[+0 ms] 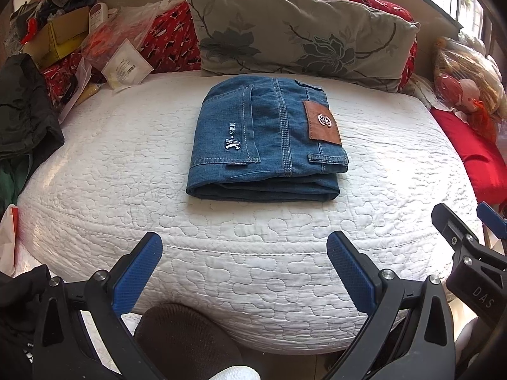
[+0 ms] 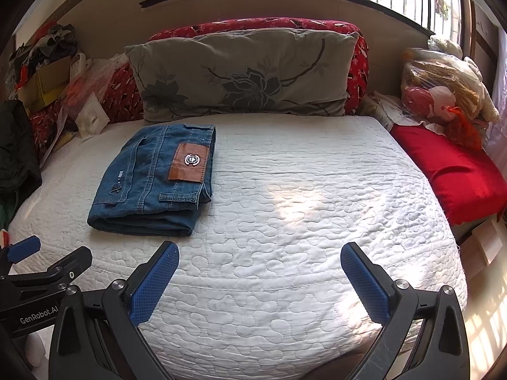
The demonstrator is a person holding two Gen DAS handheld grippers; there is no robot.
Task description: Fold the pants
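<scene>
Blue jeans (image 1: 266, 139) lie folded into a compact rectangle on the white quilted bed (image 1: 221, 253), back pocket and brown leather patch (image 1: 322, 122) facing up. In the right wrist view the same jeans (image 2: 152, 180) rest left of centre. My left gripper (image 1: 244, 247) hovers open over the bed's near edge, well short of the jeans, with nothing between its blue pads. My right gripper (image 2: 259, 259) is also open and empty, to the right of the jeans. The right gripper's fingers (image 1: 459, 231) show at the right edge of the left wrist view.
A grey floral pillow (image 1: 298, 31) leans on red patterned cushions at the headboard. Boxes, bags and clothes (image 1: 63, 31) pile at the far left. A red cloth (image 2: 450, 174) and bagged items (image 2: 443, 88) sit on the right. A dark-clad knee (image 1: 187, 335) is below the left gripper.
</scene>
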